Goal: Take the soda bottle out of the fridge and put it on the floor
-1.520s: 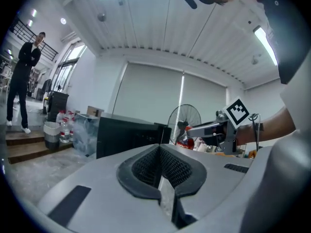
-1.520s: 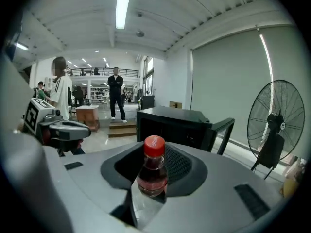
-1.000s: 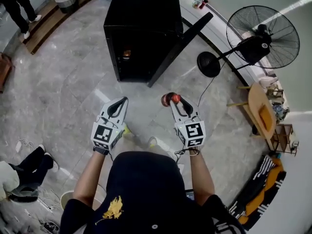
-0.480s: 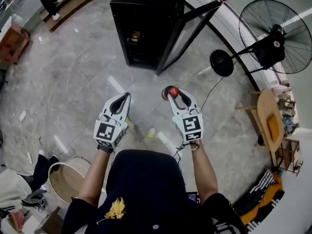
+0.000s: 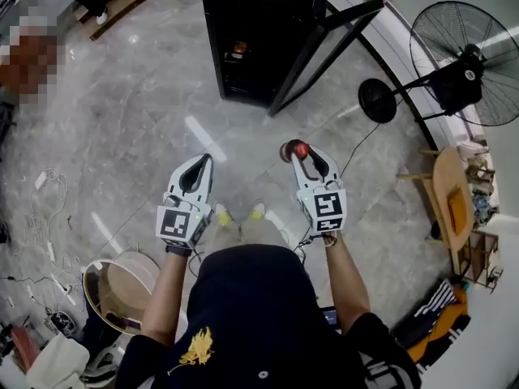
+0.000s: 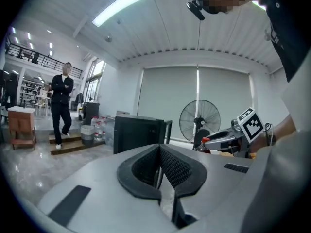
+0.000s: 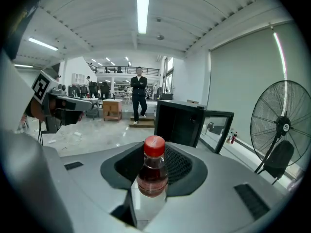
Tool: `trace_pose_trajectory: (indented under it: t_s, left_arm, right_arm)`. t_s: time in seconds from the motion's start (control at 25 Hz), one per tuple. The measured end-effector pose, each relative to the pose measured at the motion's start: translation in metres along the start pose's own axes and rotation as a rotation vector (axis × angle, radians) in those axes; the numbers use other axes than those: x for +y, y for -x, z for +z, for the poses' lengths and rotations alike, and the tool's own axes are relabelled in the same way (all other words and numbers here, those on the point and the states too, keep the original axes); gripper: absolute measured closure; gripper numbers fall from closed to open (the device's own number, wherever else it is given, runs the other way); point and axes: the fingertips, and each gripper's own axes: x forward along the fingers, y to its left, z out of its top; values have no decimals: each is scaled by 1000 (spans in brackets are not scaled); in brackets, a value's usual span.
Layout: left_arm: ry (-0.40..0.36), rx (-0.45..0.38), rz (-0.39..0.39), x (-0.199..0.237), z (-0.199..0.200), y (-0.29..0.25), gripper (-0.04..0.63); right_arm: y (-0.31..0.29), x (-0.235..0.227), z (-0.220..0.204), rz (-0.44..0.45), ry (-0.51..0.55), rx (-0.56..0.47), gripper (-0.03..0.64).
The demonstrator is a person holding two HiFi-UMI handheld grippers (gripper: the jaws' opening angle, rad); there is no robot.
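"Holding anything, that right gripper [image 5: 302,154]?"

"Yes. Its jaws are closed on the soda bottle [image 7: 153,176], with the neck and red cap [image 7: 154,147] sticking up above them. The bottle stands upright, long axis straight up and down, its bottom end pointing at the floor [image 5: 146,136]."

"So it's out of the fridge [image 5: 259,23]?"

"Well clear of it. The fridge sits ahead with its door [image 5: 324,51] swung open to the right. The bottle is out in front of the person, above bare tiles."

"And the left gripper [image 5: 199,162]?"

"Jaws together, nothing in them, off to the left of the bottle at about the same reach. The right one has the job, I'd say: straight down until the base meets the floor, then let go."

"Anything in the way?"

"The person's shoes [image 5: 220,215] are just behind the likely spot, so I'd set it a little forward. The fan base [image 5: 378,100] lies to the right, near but apart. A small wooden table [image 5: 438,177] and a round tub [image 5: 126,290] are well off."
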Motion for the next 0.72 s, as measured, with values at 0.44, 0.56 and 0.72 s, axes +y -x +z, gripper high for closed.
trace_pose_trajectory:
  t_s: [0.44,0.56,0.72]
  left_arm:
    - [59,-43,-21,57,-10,15,578]
    - [61,-37,-43,68,-27,10,578]
    - [60,-8,-72,85,-57,-9,578]
  right_arm:
    - [-48,23,2,-57,-39,21,495]
    - [-71,27,-13,-77,-39,39,495]
    - [-104,29,-40,-94,-58,73,495]
